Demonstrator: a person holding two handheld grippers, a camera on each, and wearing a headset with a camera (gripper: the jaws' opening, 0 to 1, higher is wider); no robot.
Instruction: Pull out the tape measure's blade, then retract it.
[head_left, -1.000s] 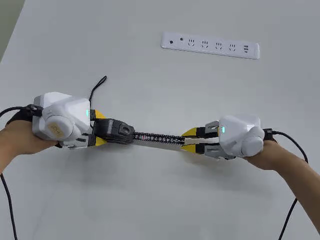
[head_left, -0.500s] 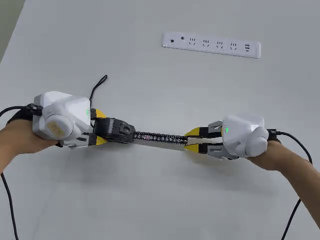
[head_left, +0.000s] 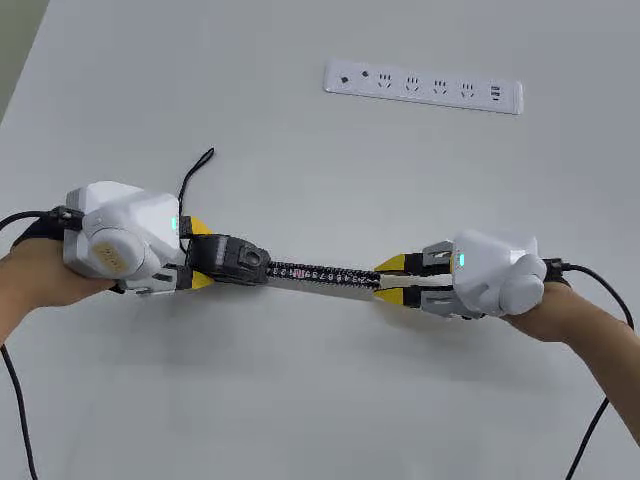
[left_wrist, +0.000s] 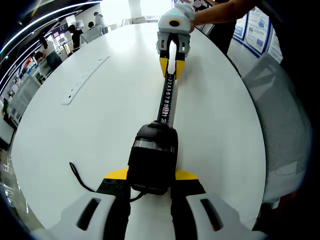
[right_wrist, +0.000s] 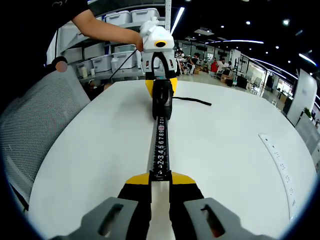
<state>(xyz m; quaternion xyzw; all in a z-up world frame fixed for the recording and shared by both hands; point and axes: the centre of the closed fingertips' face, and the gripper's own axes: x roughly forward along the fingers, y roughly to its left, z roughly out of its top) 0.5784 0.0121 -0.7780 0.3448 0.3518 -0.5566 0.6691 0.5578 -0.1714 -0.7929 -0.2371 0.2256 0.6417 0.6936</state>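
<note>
My left gripper (head_left: 203, 256) is closed round the black body of the tape measure (head_left: 235, 262), its yellow-tipped jaws pressed against the case on both sides. My right gripper (head_left: 388, 280) is pinched nearly closed on the free end of the blade (head_left: 320, 274). Compared with a second ago, my right gripper has drawn further to my right, so a little more of the numbered blade is out, while the case and my left gripper have stayed put. In the left gripper view the case (left_wrist: 152, 157) sits between my jaws and the blade (left_wrist: 167, 97) runs straight away to the other gripper. The right gripper view shows the same line in reverse, from blade (right_wrist: 160, 145) to case (right_wrist: 162, 100). A thin black strap (head_left: 195, 172) trails from the case across the table (head_left: 300, 400), which is plain white. Further off, well apart from the tape, lies a white power strip (head_left: 422, 88). Beyond the table edge stand a grey mesh chair (right_wrist: 35, 130) and shelves of storage bins (right_wrist: 120, 17).
</note>
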